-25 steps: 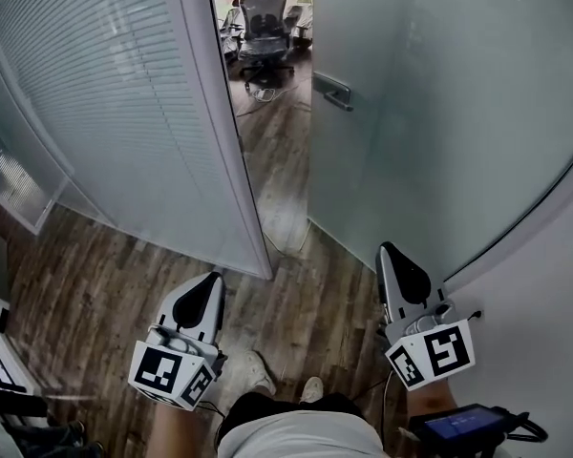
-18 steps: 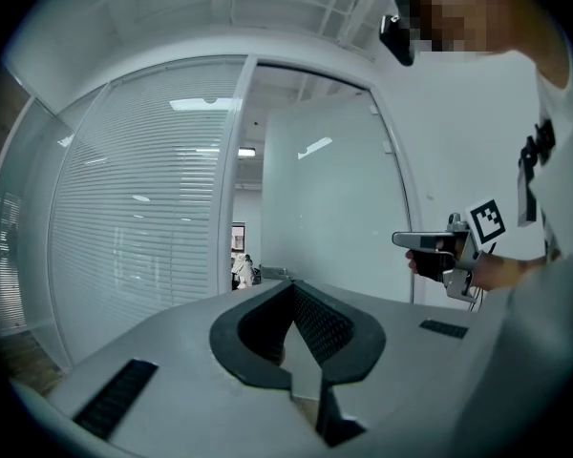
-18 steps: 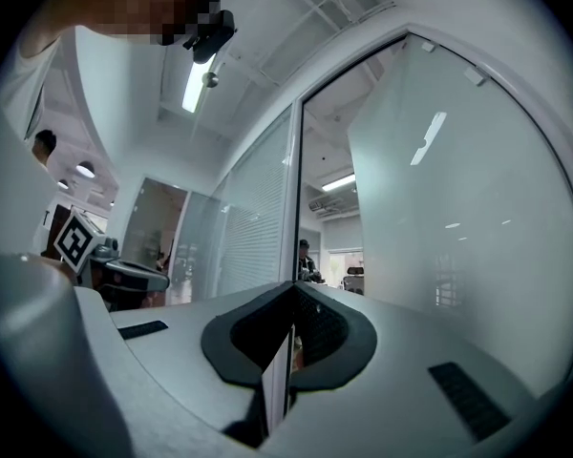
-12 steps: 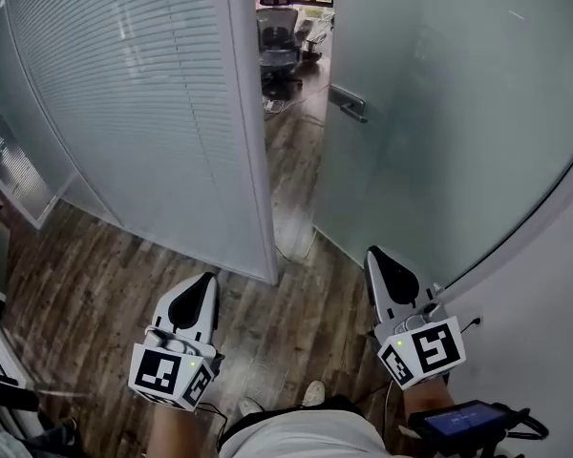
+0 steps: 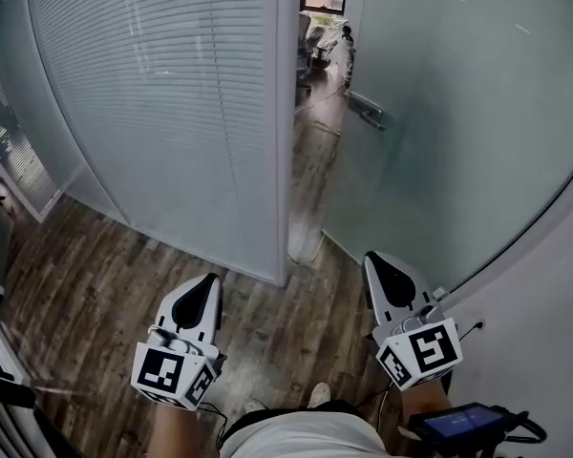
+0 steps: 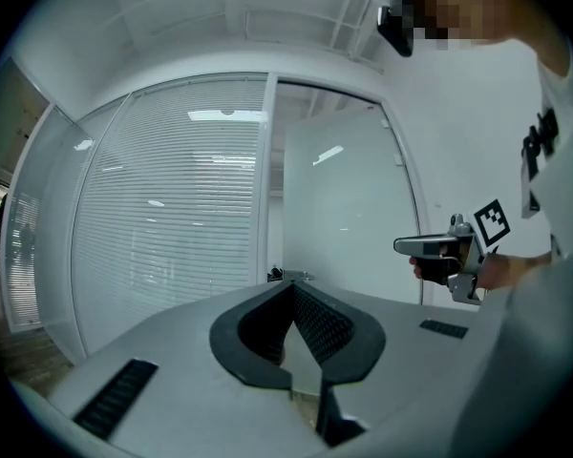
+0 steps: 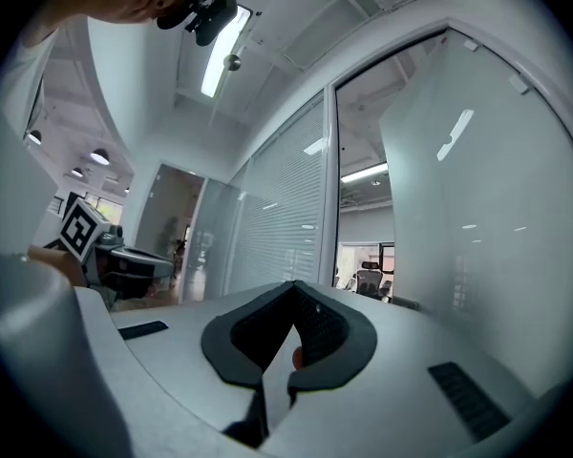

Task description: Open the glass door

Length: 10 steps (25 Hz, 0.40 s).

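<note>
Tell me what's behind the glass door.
Through the gap beside the glass door, wood floor and an office chair show. The door's frosted glass hides everything else behind it.

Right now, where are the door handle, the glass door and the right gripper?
door handle point(image 5: 368, 110): head view, middle of the lever.
glass door point(image 5: 449, 141): head view, bare frosted pane.
right gripper point(image 5: 378, 265): head view, tip of its shut jaws.
</note>
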Available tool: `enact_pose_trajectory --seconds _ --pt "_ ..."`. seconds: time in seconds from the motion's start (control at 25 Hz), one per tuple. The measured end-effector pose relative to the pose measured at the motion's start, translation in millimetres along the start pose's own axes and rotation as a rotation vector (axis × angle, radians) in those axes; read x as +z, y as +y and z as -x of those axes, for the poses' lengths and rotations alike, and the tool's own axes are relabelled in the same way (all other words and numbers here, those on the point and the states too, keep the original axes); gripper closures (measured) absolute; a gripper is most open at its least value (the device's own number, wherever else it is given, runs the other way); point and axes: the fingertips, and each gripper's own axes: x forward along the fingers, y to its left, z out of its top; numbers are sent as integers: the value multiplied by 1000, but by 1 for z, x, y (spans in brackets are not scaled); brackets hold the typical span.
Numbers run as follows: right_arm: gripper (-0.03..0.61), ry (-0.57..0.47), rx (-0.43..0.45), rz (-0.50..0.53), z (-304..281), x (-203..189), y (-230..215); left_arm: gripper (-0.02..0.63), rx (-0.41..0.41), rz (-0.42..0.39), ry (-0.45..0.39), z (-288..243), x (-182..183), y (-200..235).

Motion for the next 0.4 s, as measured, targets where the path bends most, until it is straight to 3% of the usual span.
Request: enact_pose_trajectory --seconds 0.4 --pt "578 13 -9 30 4 13 12 614 -23 6 -11 11 13 1"
